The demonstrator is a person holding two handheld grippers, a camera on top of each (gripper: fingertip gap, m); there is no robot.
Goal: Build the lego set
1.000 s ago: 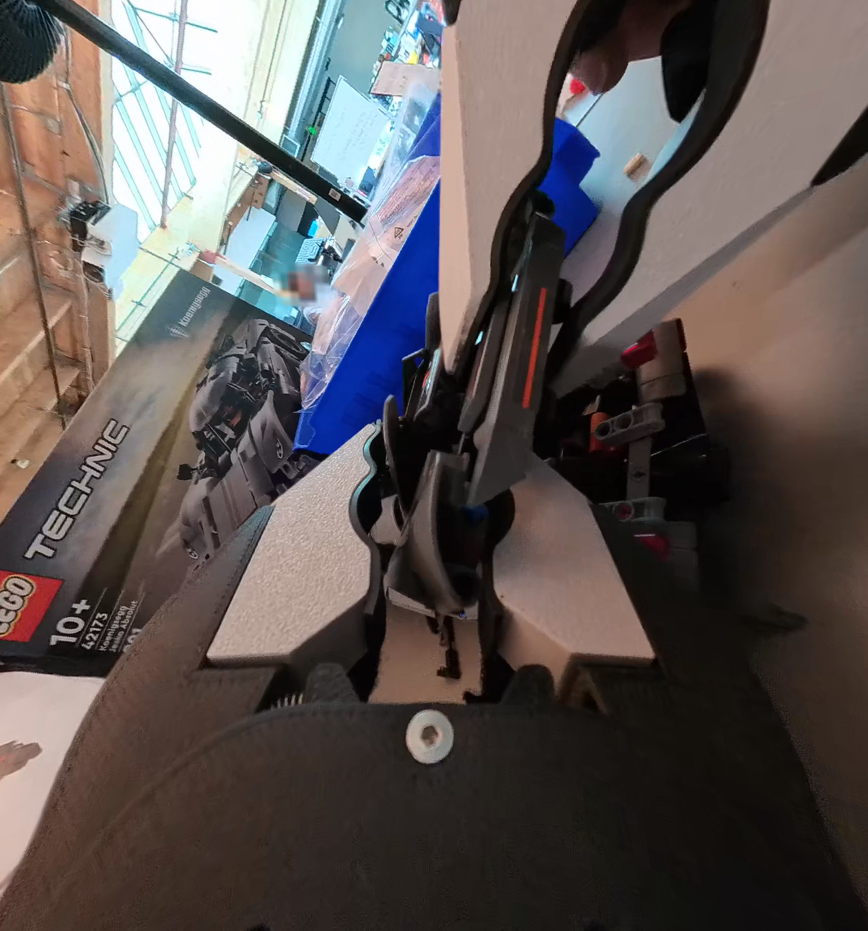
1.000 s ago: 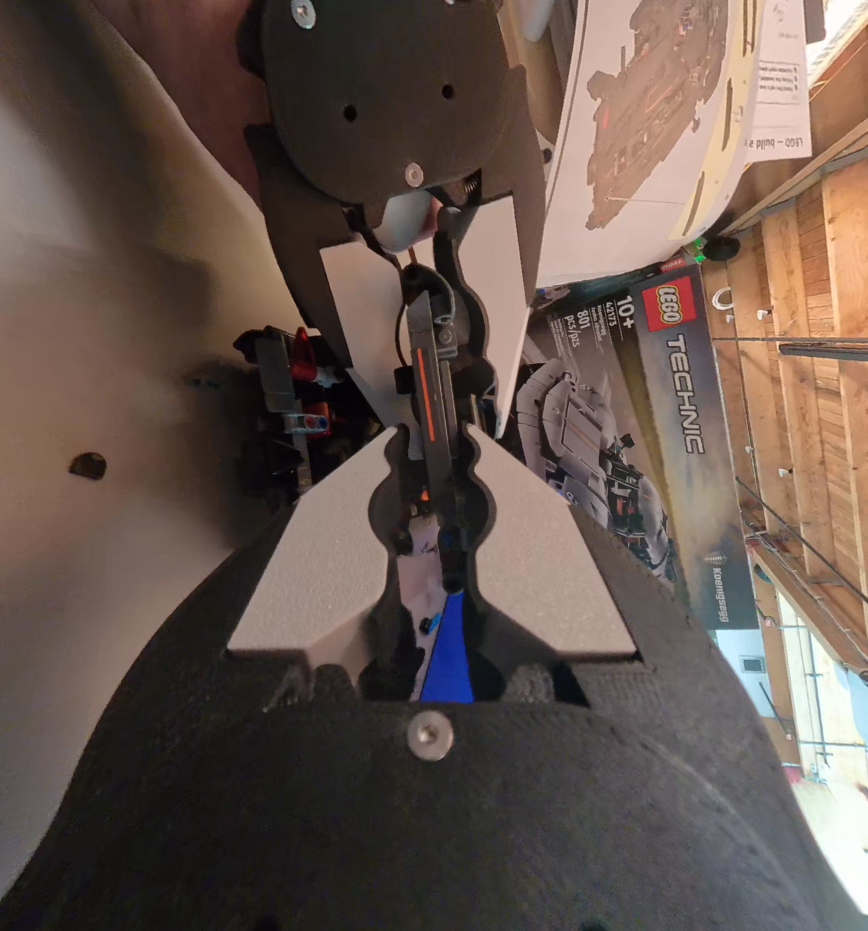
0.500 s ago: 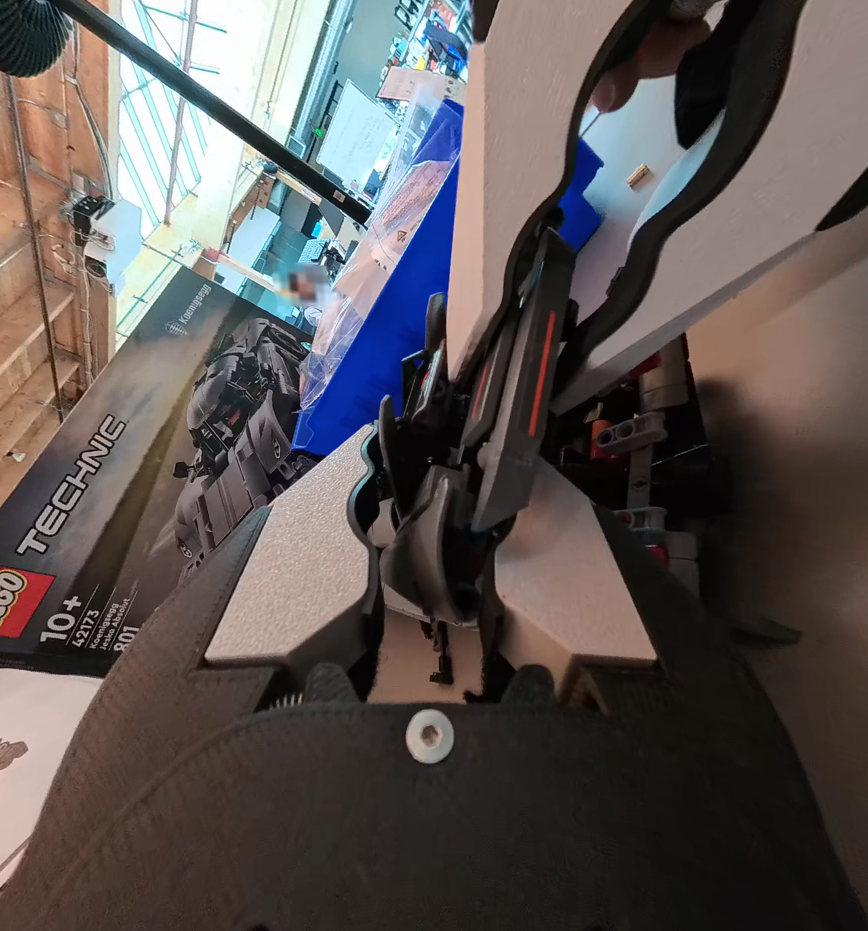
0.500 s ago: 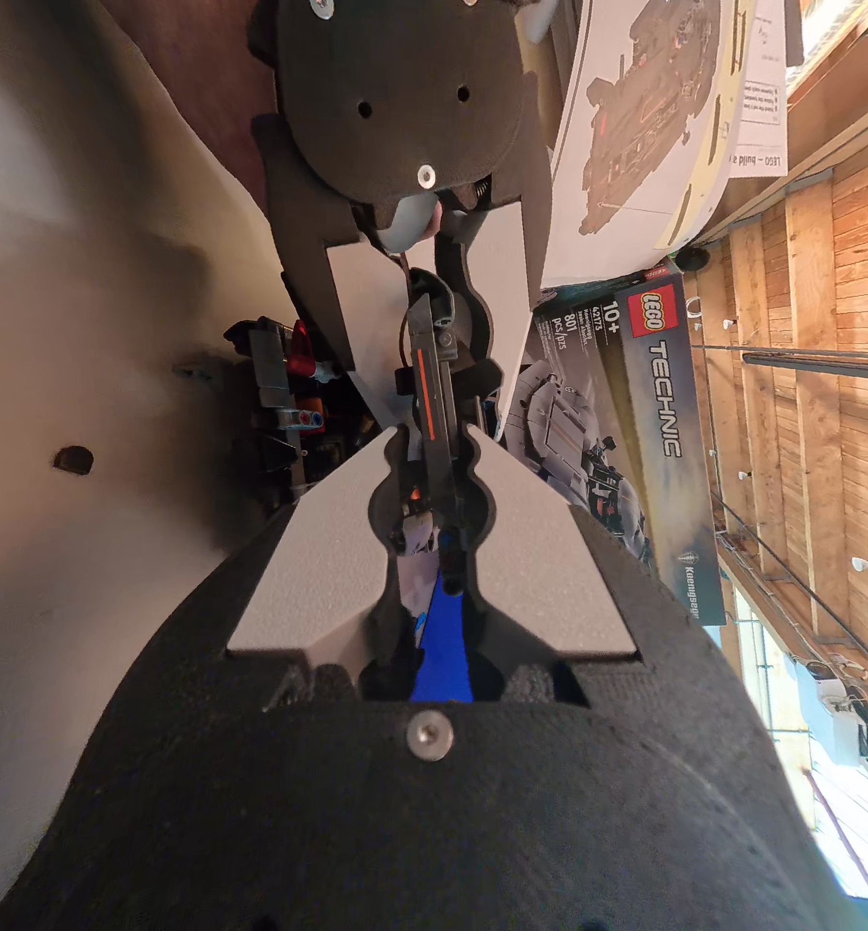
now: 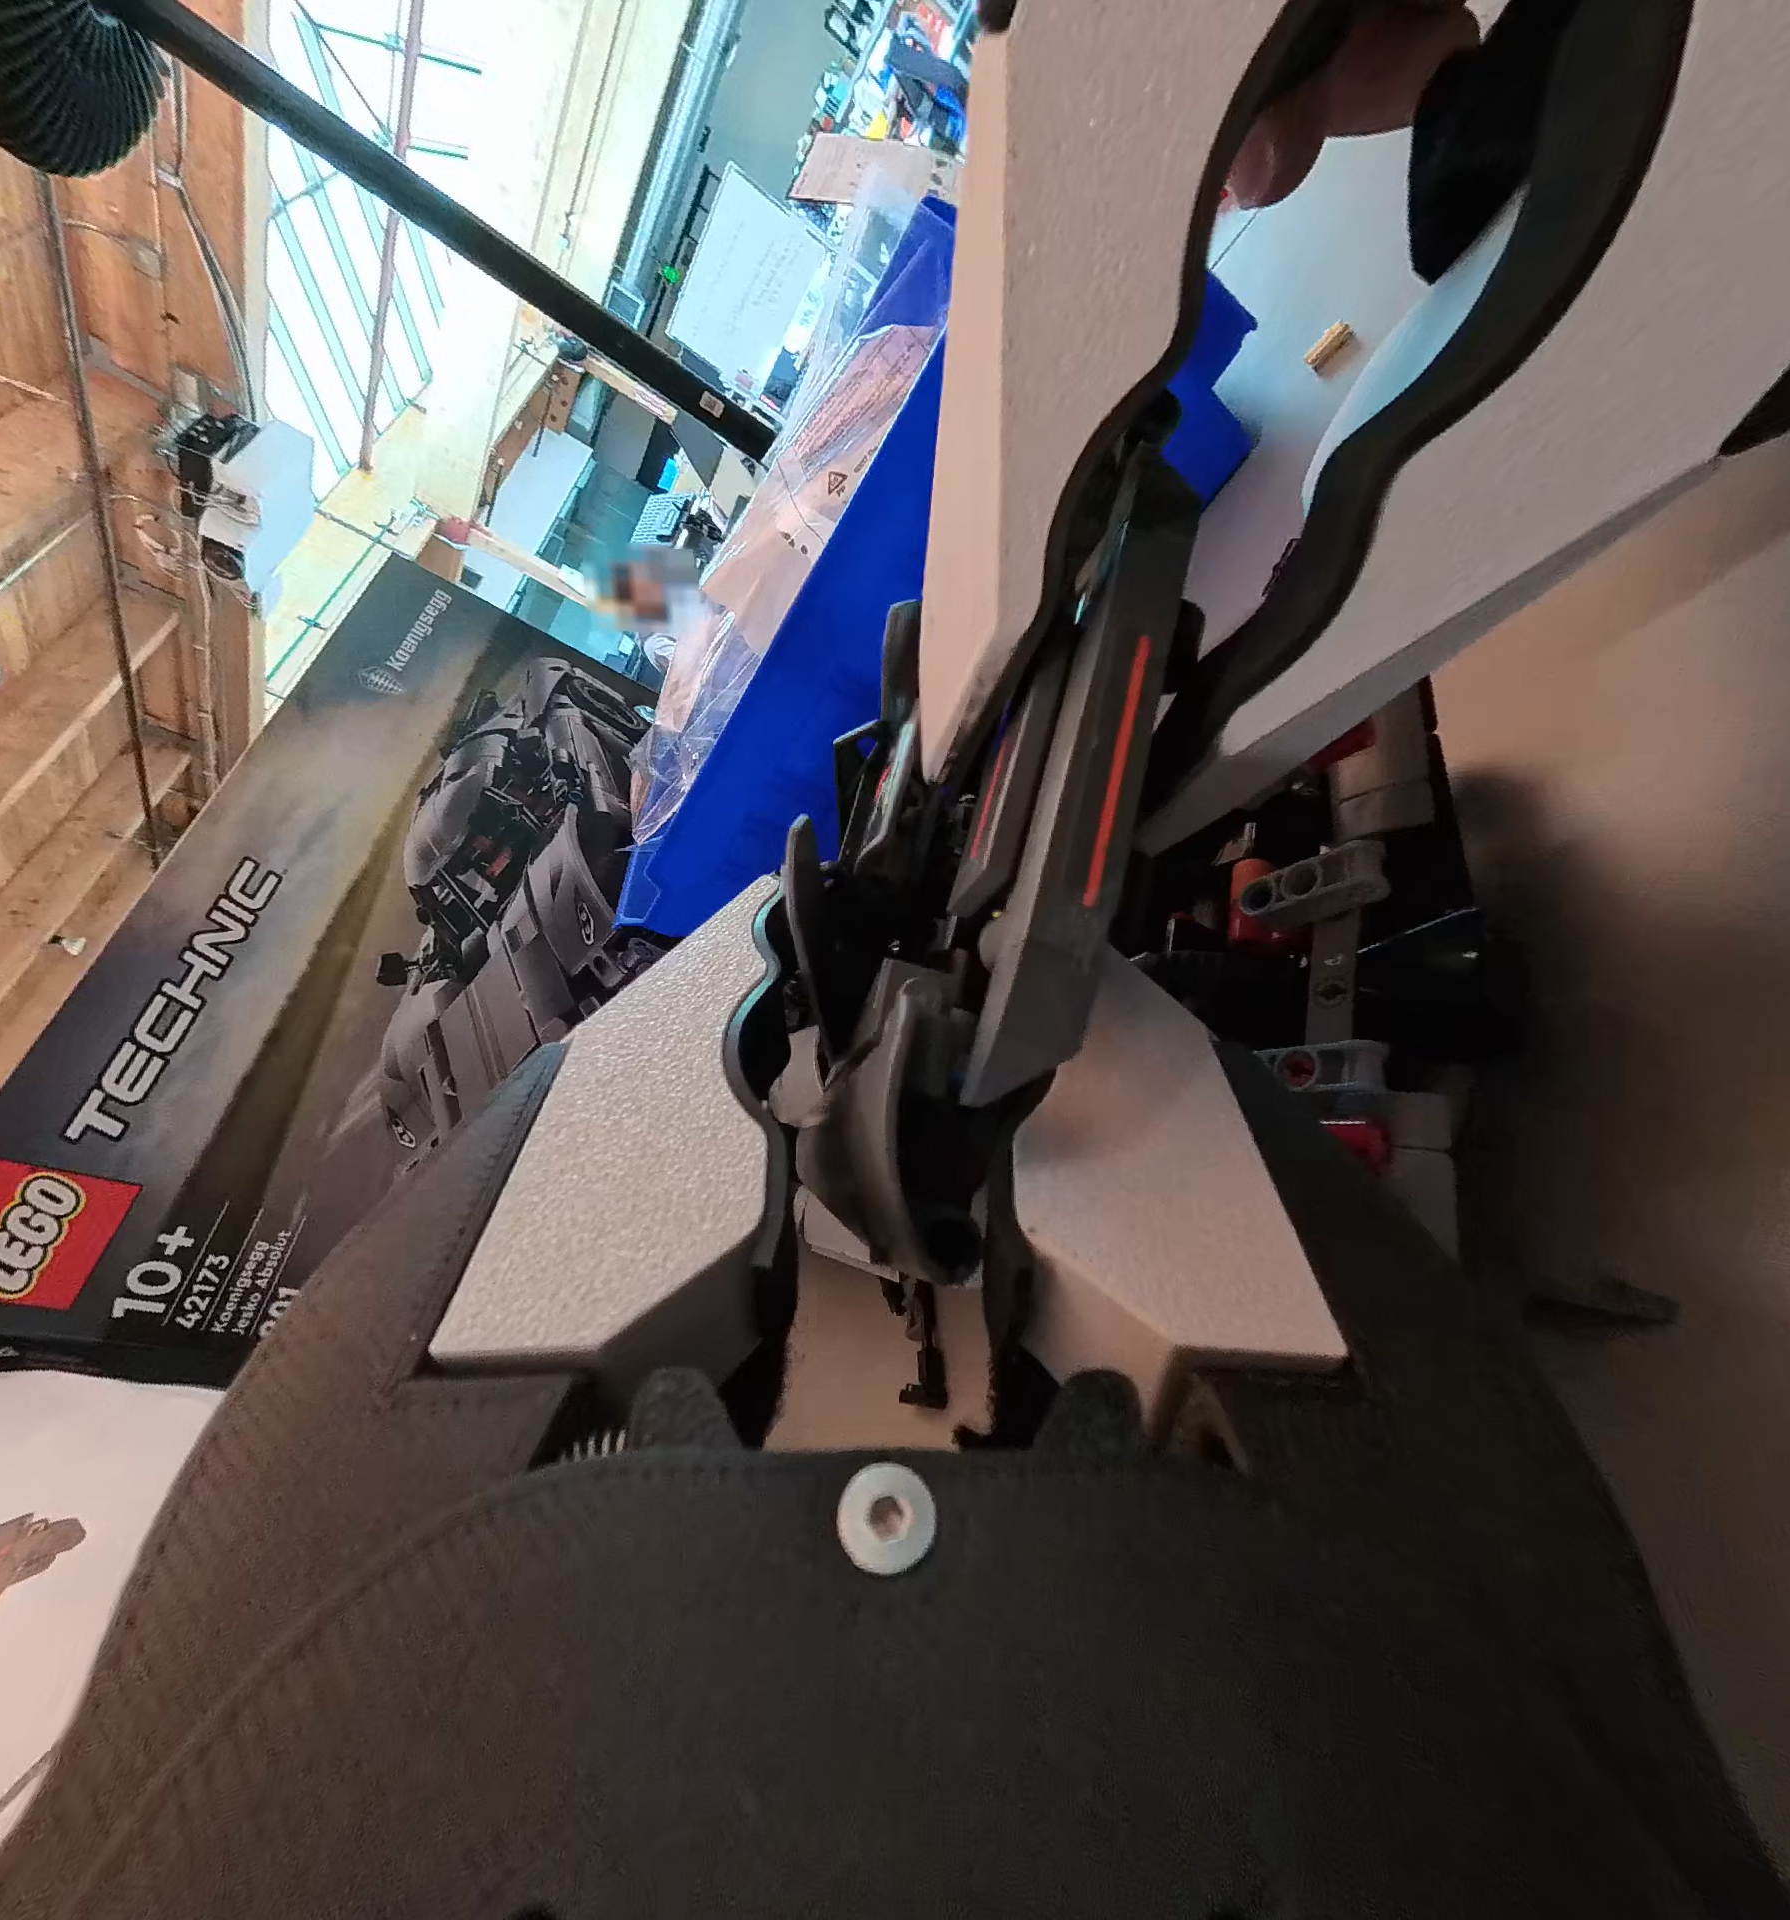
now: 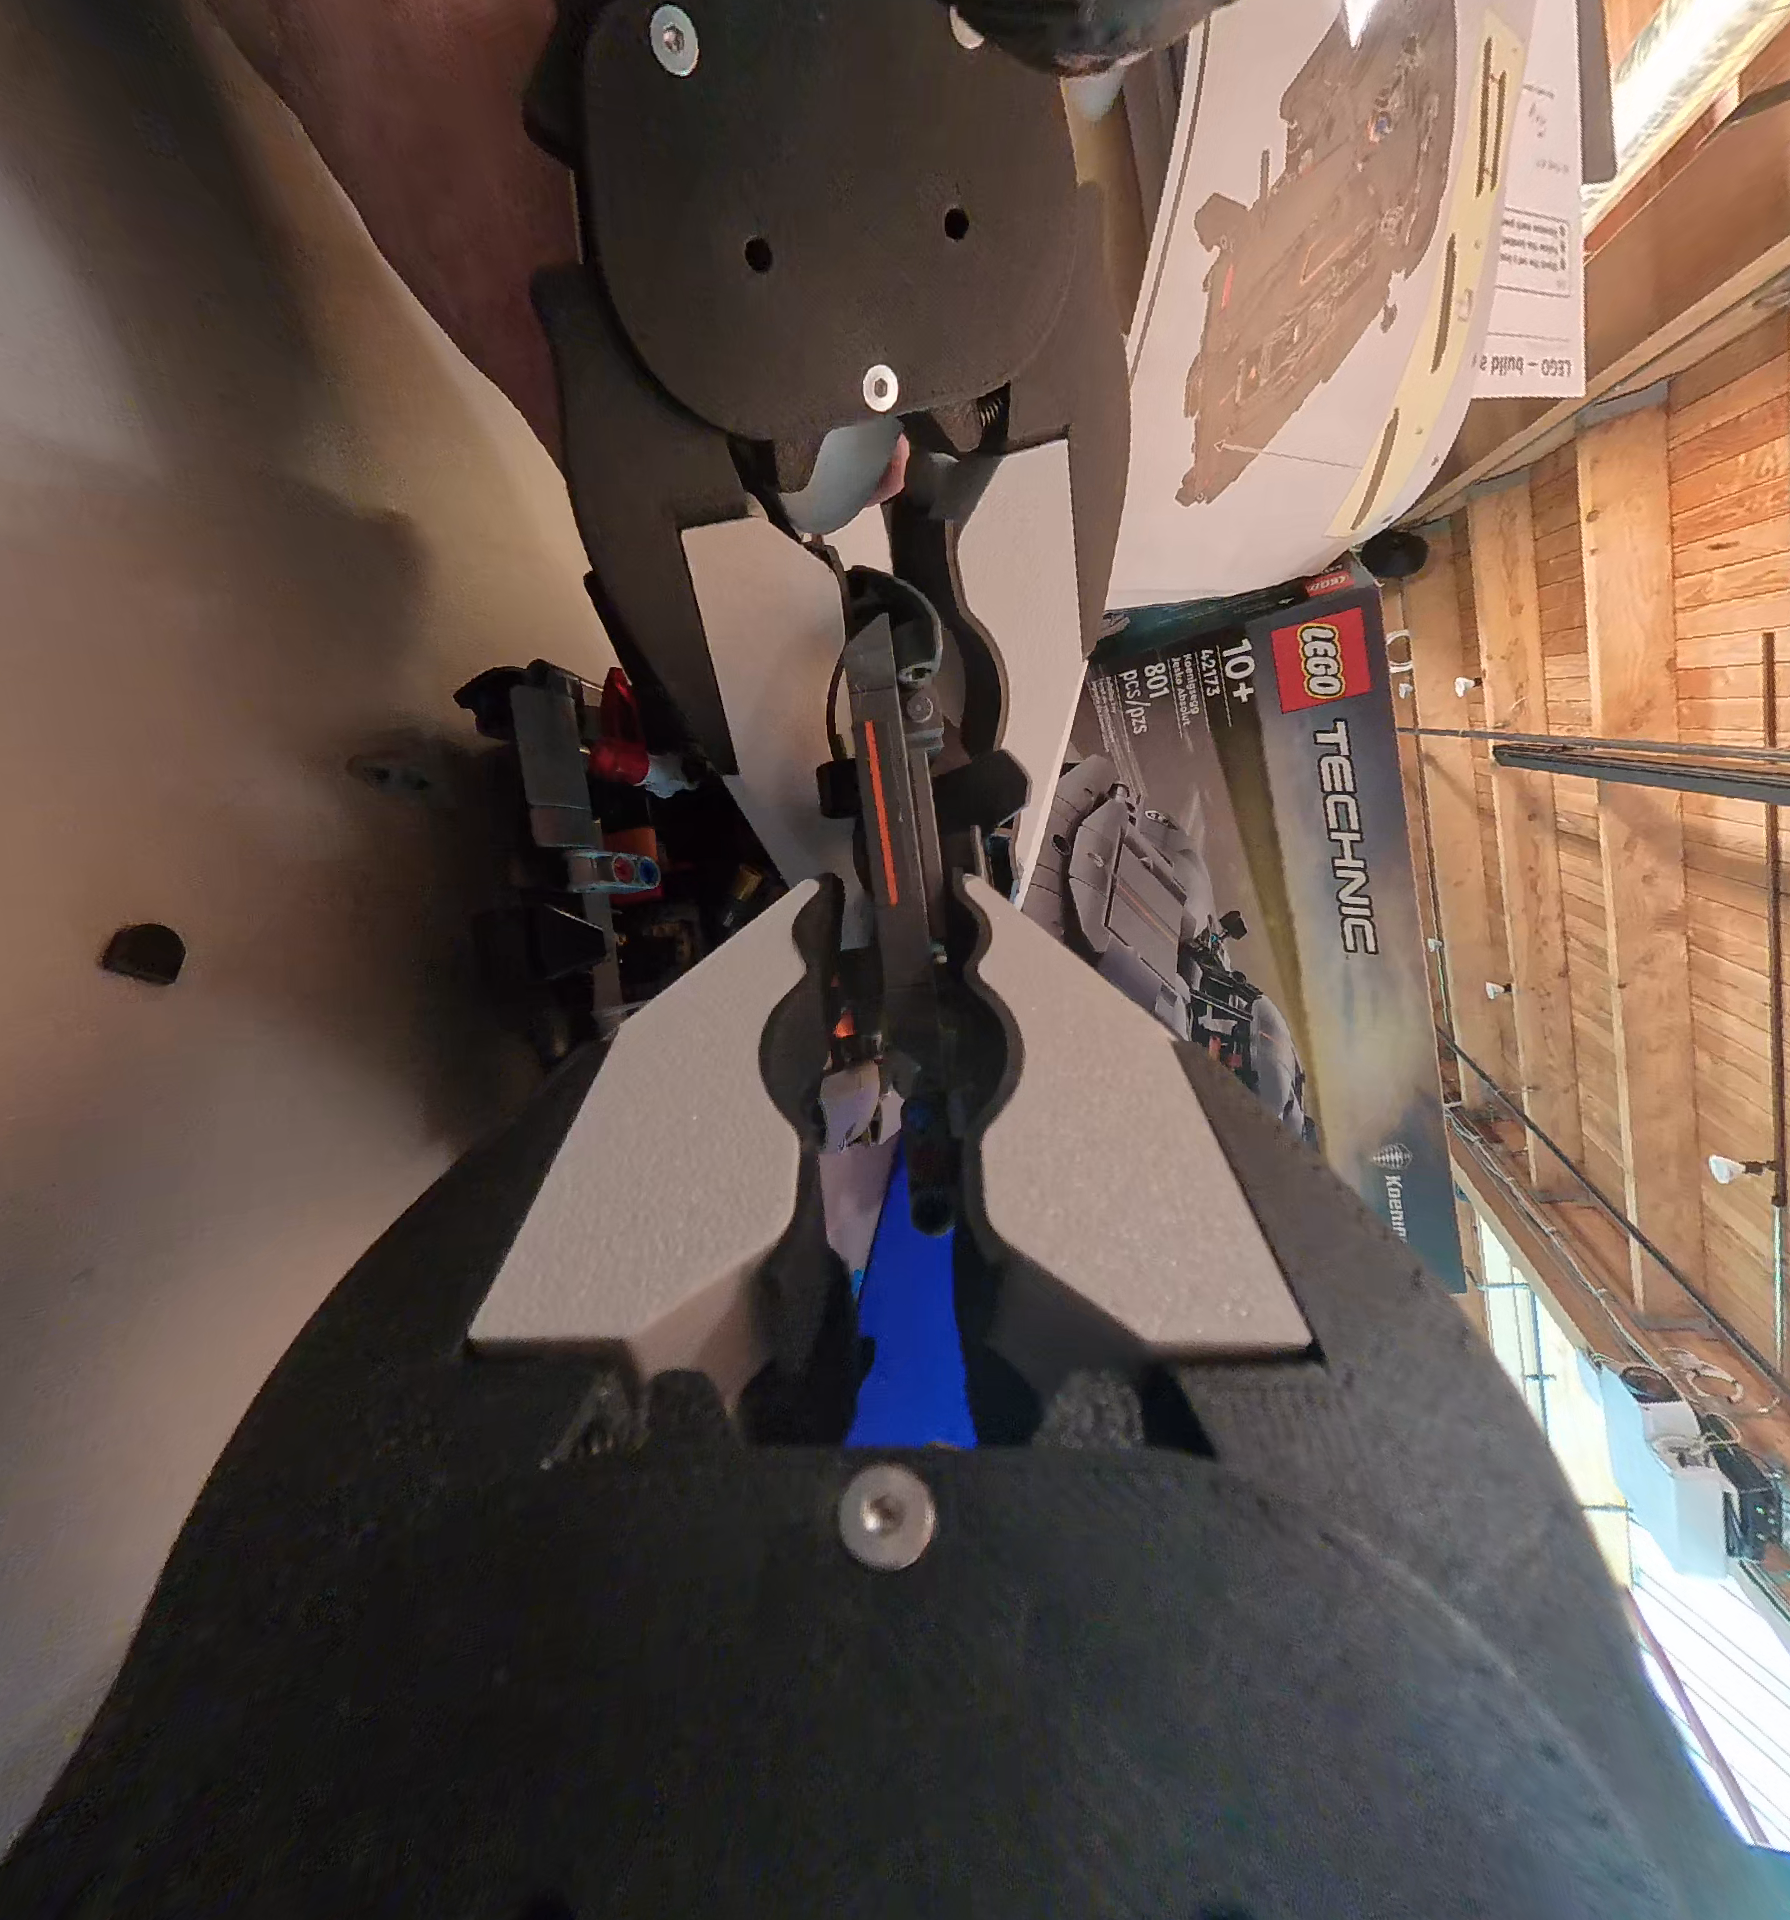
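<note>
A long dark grey lego assembly with an orange-red stripe is held in the air between both grippers. My left gripper is shut on its curved grey end. My right gripper is shut on the other end of the assembly. The two grippers face each other tip to tip. The right gripper comes in from the top of the left wrist view. The left gripper comes in from the top of the right wrist view. A partly built black and grey lego model sits on the table behind them and also shows in the right wrist view.
The lego set's box stands beside the work spot. A printed instruction sheet lies next to it. A blue bin with clear plastic bags is behind. A small dark piece lies on the table. Some 5 cm of space lies between my two pairs of fingers. About 11 cm separates my right fingertips from the small dark piece.
Both grippers keep their hold on the assembly. The pair has shifted and tilted slightly, and the facing gripper looks a little closer in each view.
</note>
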